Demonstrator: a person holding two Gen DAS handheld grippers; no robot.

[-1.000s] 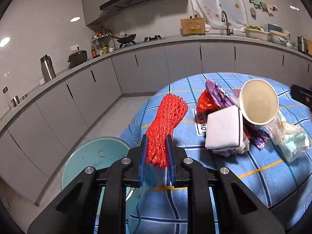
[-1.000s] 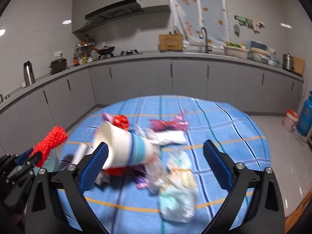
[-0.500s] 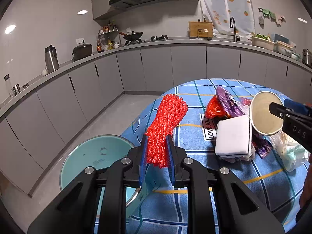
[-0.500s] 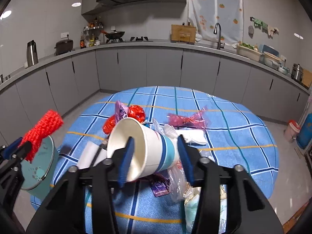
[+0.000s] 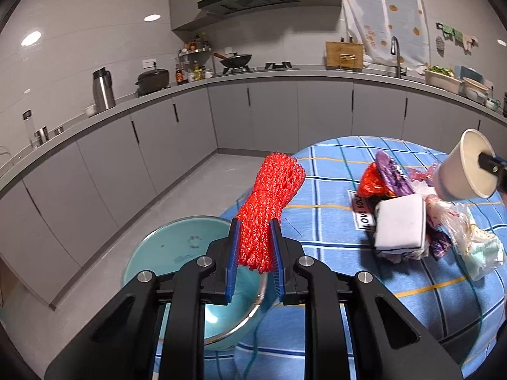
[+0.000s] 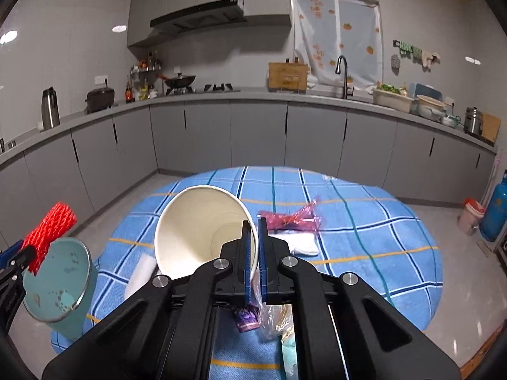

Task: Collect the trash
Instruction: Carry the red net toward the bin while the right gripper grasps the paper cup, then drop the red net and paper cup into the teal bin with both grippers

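Left wrist view: we see one teal bin (image 5: 177, 250) on the floor beside the bench (image 5: 332, 190), which wears a blue checked cloth. Our left tongs (image 5: 255, 253) are clamped on one red foam net (image 5: 269, 202), held above the bin's rim. Further right on the bench lies one heap of trash: one red wrapper (image 5: 369, 185), one purple wrapper (image 5: 391, 174), one white folded pad (image 5: 401, 224) and one clear bag (image 5: 465, 234). At the right edge, one paper cup (image 5: 462, 171) hangs above the heap. In the right wrist view, our right tongs (image 6: 253, 259) pinch that cup's wall (image 6: 199, 224), pads nearly together, rim tilted toward us.
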